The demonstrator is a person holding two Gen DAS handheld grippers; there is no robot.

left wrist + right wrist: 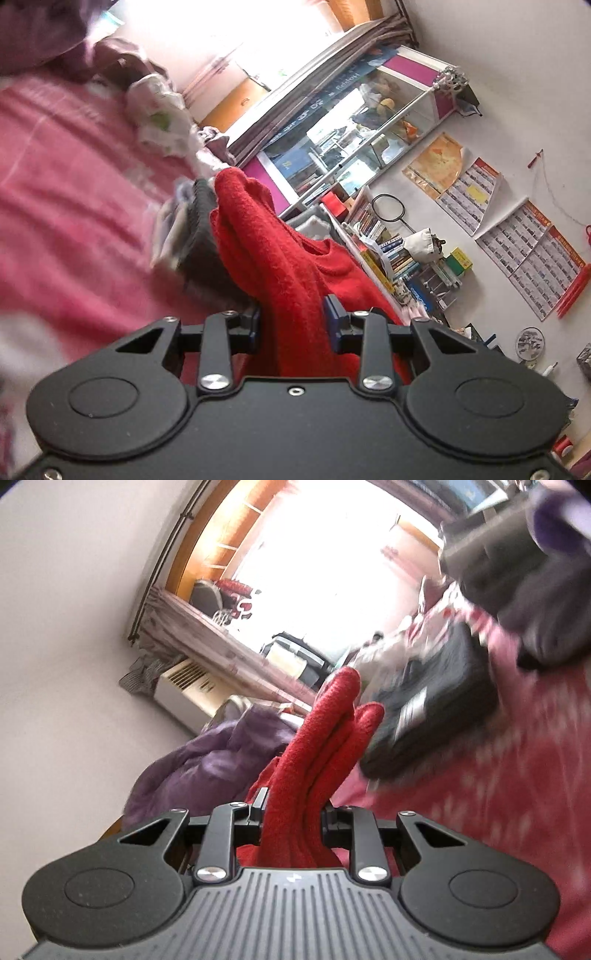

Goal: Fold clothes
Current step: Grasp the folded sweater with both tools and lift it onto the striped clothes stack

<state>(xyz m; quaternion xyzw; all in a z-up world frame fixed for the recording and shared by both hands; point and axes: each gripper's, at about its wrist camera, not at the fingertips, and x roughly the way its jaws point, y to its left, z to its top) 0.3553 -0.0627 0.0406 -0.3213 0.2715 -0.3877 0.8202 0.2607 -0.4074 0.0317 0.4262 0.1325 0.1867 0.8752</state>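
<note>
My jaws on the left gripper (295, 325) are clamped on a bunched fold of the thick red knitted sweater (273, 258), and my jaws on the right gripper (291, 814) squeeze another gathered ridge of that same red knit (325, 731). The garment is strung between my two grippers, lifted off the pink patterned bedspread (66, 206), with its neckline opening showing in the left view beyond the pinch.

My left gripper points roughly level, a little downward, and is rolled so the room tilts hard; my right gripper points level and is rolled the other way.

Just past the sweater in the left view lies a dark grey ribbed garment (201, 236) on the bed, and farther up a crumpled white cloth with a green print (159, 110). In the right view a dark folded garment with a white label (432, 709) lies on the bedspread beside the red knit, and one rumpled purple cloth (207, 764) is heaped left of it.

One glass-fronted display cabinet with magenta trim (369, 122) stands against the wall, holding blurred items I cannot name. An open shelf of books (388, 243) sits below it. Two calendar posters (528, 254) hang on the white wall.
</note>
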